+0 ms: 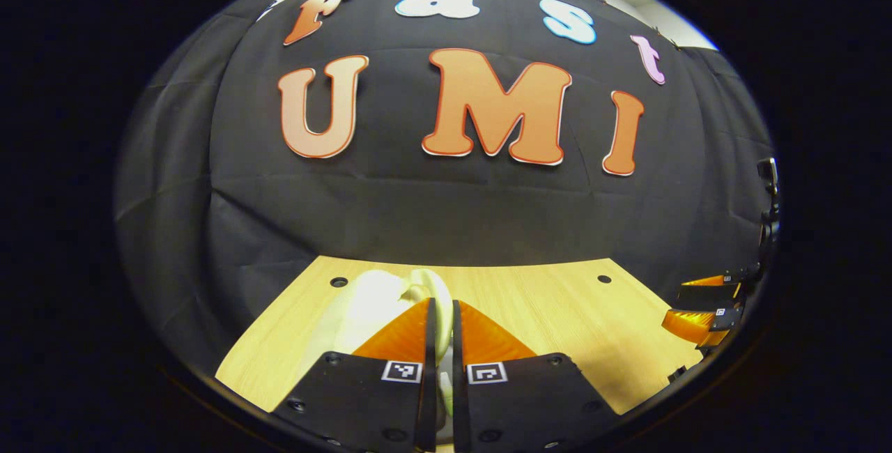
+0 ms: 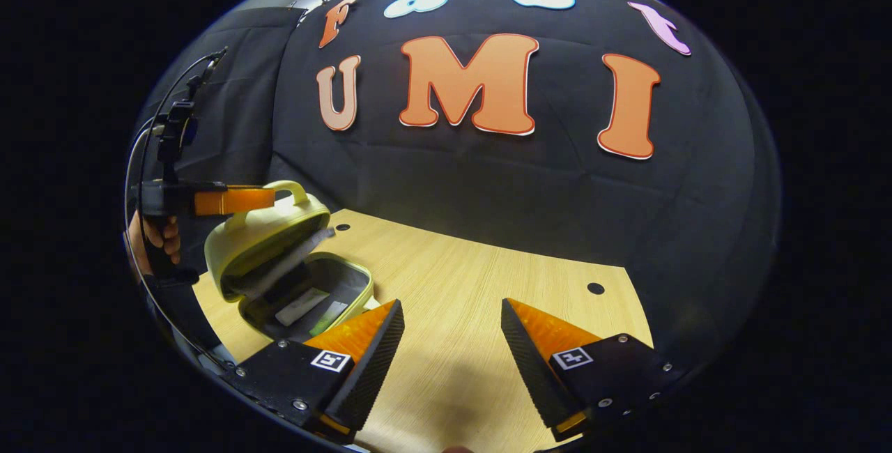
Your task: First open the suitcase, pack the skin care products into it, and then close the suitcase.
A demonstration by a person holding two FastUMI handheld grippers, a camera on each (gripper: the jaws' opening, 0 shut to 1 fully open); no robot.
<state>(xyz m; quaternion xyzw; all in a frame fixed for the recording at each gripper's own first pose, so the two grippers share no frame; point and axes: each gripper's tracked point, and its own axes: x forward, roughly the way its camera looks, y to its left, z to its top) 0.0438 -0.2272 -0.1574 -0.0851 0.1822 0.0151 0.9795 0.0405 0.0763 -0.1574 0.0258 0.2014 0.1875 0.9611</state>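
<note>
The pale yellow suitcase [image 2: 279,258] lies at the left end of the wooden table [image 2: 488,286], its long axis running away toward the back wall, its lid [image 2: 261,230] tilted half up with the handle [image 2: 289,189] on top. The left gripper [image 1: 440,341] has its fingers pinched together on the lid's edge, and small flat items [image 2: 303,305] lie in the grey-lined base. The right gripper [image 2: 451,331] hovers with fingers spread wide over bare tabletop, well apart from the case.
</note>
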